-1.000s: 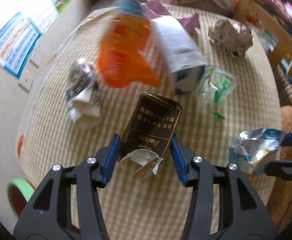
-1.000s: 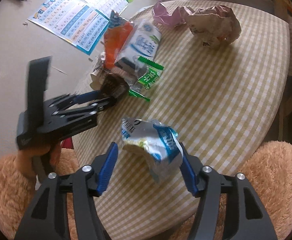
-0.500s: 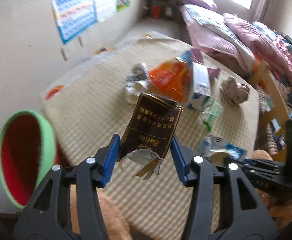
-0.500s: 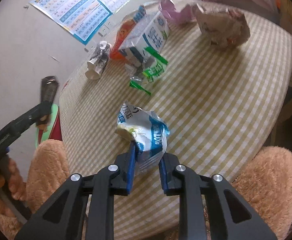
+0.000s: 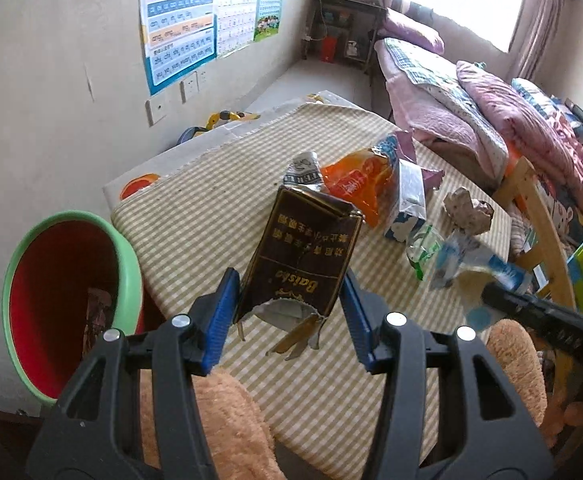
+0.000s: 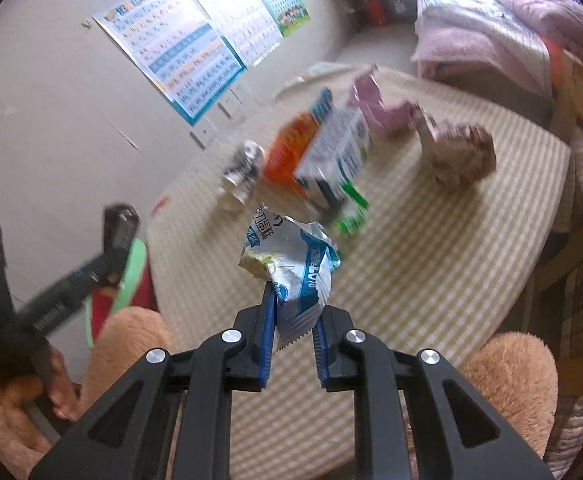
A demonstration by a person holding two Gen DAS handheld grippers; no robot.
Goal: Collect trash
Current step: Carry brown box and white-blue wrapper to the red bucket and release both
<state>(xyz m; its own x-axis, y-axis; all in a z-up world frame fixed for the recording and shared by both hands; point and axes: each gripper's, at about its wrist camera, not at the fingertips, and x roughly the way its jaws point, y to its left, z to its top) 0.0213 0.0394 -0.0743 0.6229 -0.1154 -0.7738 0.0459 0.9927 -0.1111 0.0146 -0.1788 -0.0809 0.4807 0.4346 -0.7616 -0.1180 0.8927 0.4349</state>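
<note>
My left gripper (image 5: 289, 308) is shut on a torn dark brown carton (image 5: 301, 260) with gold print, held above the near-left part of the checked table (image 5: 211, 216). A green-rimmed red bin (image 5: 67, 304) stands on the floor just left of it. My right gripper (image 6: 293, 332) is shut on a crumpled white and blue wrapper (image 6: 291, 260), lifted off the table. In the left wrist view that wrapper (image 5: 471, 260) shows blurred at the right. On the table lie an orange bag (image 5: 355, 184), a milk carton (image 5: 409, 204), a crushed cup (image 5: 303, 168) and a crumpled paper ball (image 5: 467, 210).
A green and clear wrapper (image 5: 423, 248) lies near the milk carton. Furry brown stools (image 6: 507, 380) stand at the table's near edge. A bed with pink bedding (image 5: 471, 112) lies beyond the table, with a wooden frame (image 5: 539, 208) between them. Posters (image 5: 179, 24) hang on the left wall.
My right gripper closed on the white and blue wrapper and lifted it. My left gripper rose and swung left with the brown carton, bringing the bin into view.
</note>
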